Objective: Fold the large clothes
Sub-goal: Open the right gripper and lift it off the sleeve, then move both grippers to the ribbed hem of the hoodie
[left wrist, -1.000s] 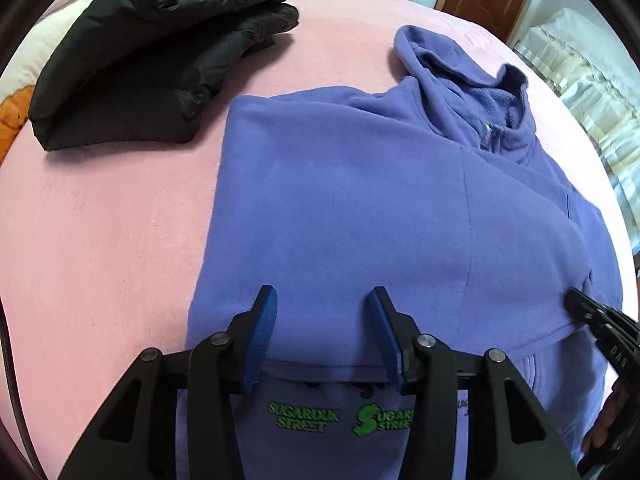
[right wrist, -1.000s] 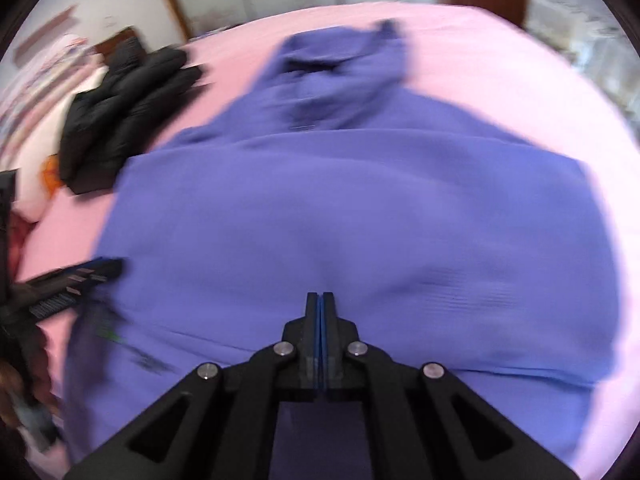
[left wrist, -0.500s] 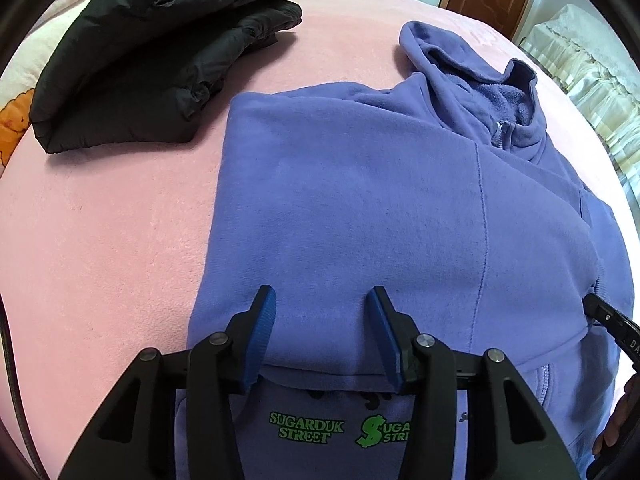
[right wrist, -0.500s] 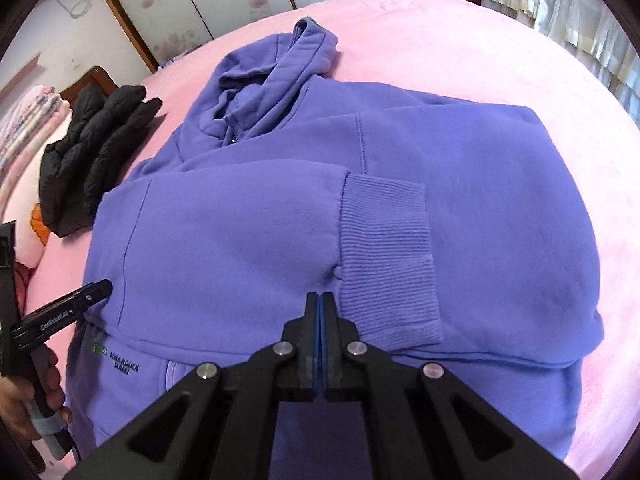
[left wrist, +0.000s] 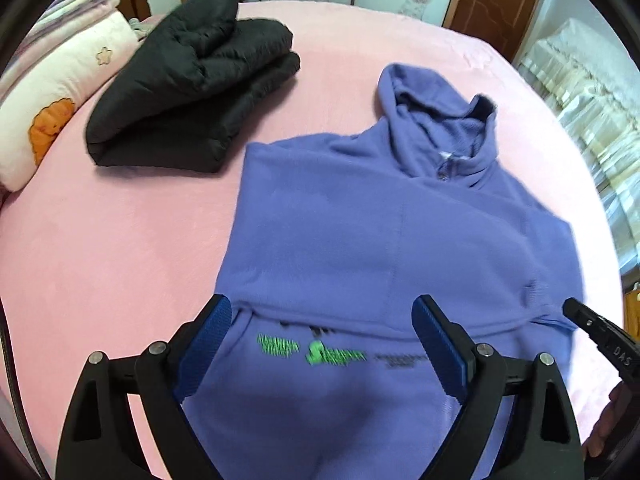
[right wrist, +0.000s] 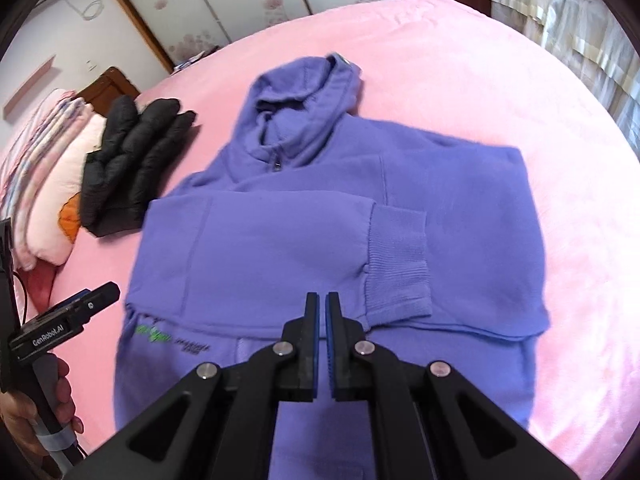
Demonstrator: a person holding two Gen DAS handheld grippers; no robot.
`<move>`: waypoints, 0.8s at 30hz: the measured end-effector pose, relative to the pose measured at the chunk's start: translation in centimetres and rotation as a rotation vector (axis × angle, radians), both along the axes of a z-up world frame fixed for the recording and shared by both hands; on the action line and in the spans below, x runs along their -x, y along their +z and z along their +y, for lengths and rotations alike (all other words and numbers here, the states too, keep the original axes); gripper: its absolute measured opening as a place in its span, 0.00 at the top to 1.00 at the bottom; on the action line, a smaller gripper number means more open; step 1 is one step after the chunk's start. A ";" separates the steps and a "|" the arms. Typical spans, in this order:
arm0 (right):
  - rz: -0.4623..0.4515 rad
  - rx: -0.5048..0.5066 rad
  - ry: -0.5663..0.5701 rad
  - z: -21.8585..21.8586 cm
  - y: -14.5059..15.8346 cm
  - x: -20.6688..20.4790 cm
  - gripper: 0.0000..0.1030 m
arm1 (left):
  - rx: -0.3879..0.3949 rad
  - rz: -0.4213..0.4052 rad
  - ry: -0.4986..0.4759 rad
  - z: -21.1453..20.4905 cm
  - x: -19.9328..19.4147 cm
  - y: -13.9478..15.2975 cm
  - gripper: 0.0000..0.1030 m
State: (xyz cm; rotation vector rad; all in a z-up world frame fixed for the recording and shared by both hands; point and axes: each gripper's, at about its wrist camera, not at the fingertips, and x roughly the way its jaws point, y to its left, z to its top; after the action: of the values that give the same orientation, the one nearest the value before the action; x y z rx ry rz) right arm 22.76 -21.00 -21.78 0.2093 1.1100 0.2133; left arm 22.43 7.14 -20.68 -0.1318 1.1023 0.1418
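A purple hoodie (left wrist: pixel 360 240) lies flat on the pink bed, hood at the far end and green lettering (left wrist: pixel 312 352) near me. Both sleeves are folded across its chest, and a ribbed cuff (right wrist: pixel 400 260) lies on top. My left gripper (left wrist: pixel 322 308) hovers above the lower front, its jaws opening wide with nothing between them. It also shows at the left edge (right wrist: pixel 64 320) of the right wrist view. My right gripper (right wrist: pixel 322 298) hangs over the hoodie (right wrist: pixel 260 248) just near of the cuff. Its jaws are parting by a thin slit and hold nothing.
A folded black padded jacket (left wrist: pixel 192 92) lies at the far left of the pink bedspread (left wrist: pixel 100 260), beside a pale pillow (left wrist: pixel 52 112). A brown door (left wrist: pixel 500 0) and wardrobe panels stand behind the bed. Curtains (right wrist: pixel 580 40) hang at the right.
My left jaws have spread from half open to wide. Both grippers have lifted away from the hoodie, which now looks smaller. My right jaws show a thin slit where they were pressed together.
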 end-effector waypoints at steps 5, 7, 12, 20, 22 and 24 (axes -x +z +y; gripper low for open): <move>-0.023 -0.016 0.027 -1.1 3.8 1.2 0.94 | -0.013 -0.032 0.012 -1.2 2.8 3.9 0.11; -0.033 -0.028 0.037 -1.5 5.1 1.5 0.82 | -0.029 -0.041 0.013 -1.7 3.6 4.9 0.10; -0.076 -0.041 0.047 -2.5 7.5 2.4 0.62 | -0.023 -0.041 0.035 -2.3 5.0 6.6 0.07; -0.095 -0.084 0.080 -3.4 9.4 3.4 0.62 | -0.013 -0.086 0.096 -3.1 7.5 9.8 0.01; -0.104 -0.100 0.092 -3.5 9.9 4.0 0.62 | -0.023 -0.093 0.094 -3.4 8.0 10.2 0.01; -0.116 -0.098 0.106 -3.6 10.1 4.7 0.62 | -0.021 -0.104 0.090 -3.7 8.8 10.4 0.01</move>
State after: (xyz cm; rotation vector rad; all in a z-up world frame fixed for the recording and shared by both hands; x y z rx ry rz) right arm 18.02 -24.59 -11.70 0.2229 0.9976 0.3706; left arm 13.63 3.42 -10.24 -0.1680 0.9909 0.2252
